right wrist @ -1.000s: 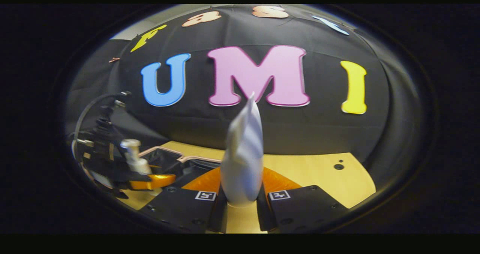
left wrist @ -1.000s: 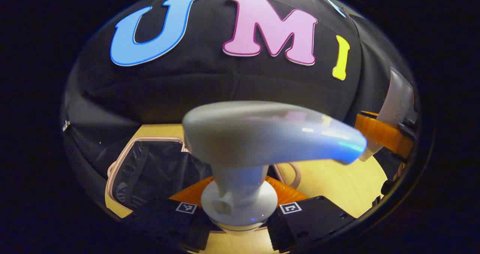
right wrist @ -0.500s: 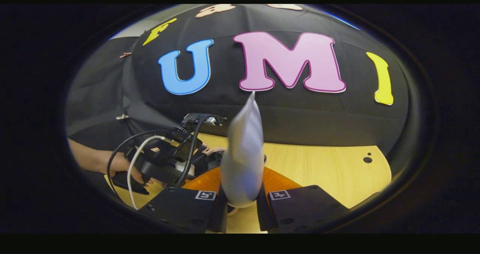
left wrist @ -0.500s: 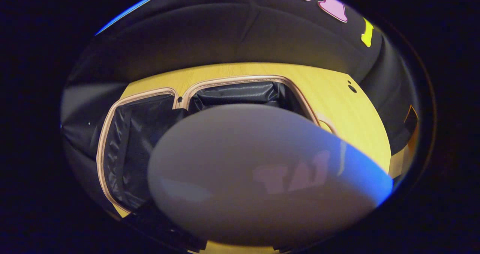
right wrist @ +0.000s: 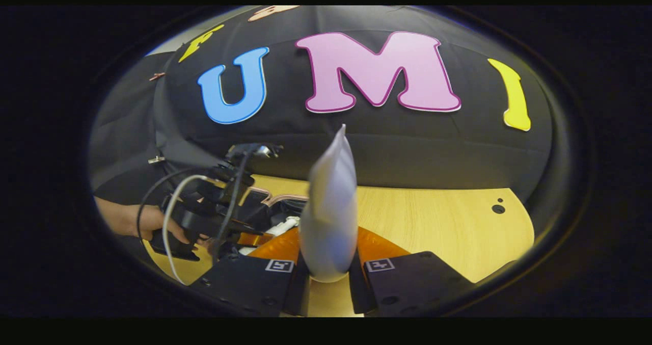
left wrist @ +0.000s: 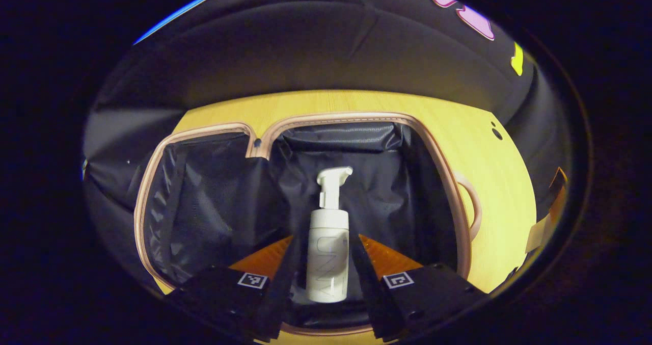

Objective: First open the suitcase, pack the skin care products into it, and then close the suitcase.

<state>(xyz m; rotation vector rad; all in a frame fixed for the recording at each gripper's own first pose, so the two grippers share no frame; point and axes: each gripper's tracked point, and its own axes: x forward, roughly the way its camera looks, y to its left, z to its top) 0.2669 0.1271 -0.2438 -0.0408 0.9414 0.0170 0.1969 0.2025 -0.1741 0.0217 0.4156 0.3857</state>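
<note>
The pump bottle (left wrist: 328, 250), clamped in the left hand-held gripper (left wrist: 326, 284) a second ago and blocking its lens half a second ago, now lies free on the black lining of the suitcase (left wrist: 356, 116), in the compartment straight ahead of the fingers, pump head pointing away from the camera. The jaws stand apart on either side of the bottle; I see no contact, so I judge it released. That puts one product in the case. The bottle is white, cylindrical, with a white pump nozzle turned to the right; it looks rigid and light, likely to roll on the slack lining. The suitcase lies open flat on the tabletop (left wrist: 489, 182), two black-lined halves with a pale pink rim. In the right gripper view the right hand-held gripper (right wrist: 328, 273) is clamped on a pale tube (right wrist: 330, 212), upright between its fingers as before, held above the tabletop. The left hand-held gripper and the hand (right wrist: 147, 221) holding it sit at left there, over the case. Next, by my judgement: tube into the case, then close.
</note>
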